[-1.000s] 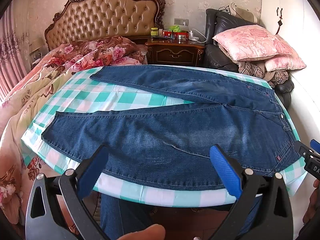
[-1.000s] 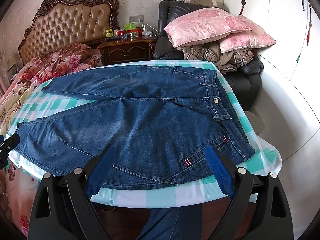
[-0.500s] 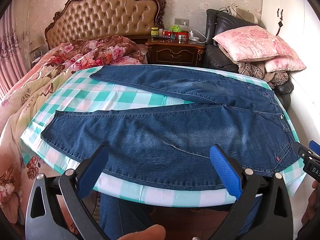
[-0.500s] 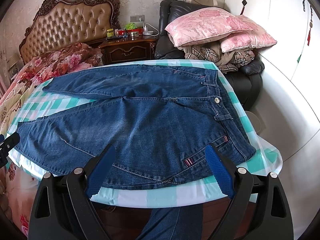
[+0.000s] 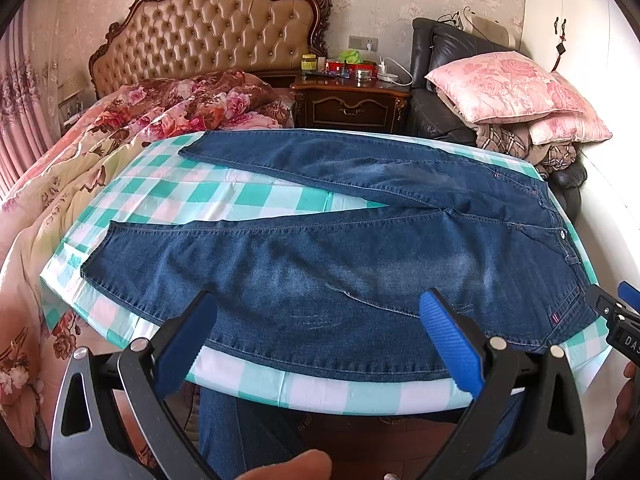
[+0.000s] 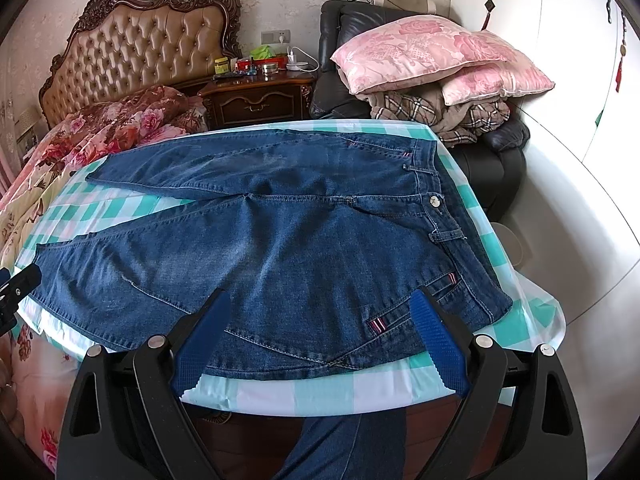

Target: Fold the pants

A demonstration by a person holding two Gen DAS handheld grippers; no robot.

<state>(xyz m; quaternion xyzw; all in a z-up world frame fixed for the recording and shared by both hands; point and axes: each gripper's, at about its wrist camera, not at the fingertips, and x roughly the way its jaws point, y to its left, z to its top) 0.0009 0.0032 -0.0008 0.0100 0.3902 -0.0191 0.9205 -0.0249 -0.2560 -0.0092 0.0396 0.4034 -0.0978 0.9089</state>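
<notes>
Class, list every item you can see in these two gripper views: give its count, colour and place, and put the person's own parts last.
jeans: one, blue, spread flat on the table, legs apart
tablecloth: one, green and white check, under the jeans
bed headboard: one, tan tufted, back left
quilt: one, floral red and pink, on the bed
nightstand: one, dark wood, beside the bed
pillows: two, pink, stacked on the black armchair
left gripper: blue pads, open, near table edge
right gripper: blue pads, open, near the waistband

Jeans: spread flat on the table, waist to the right
Bed: left of the table
Nightstand: behind it
Armchair: behind, right, under pillows
</notes>
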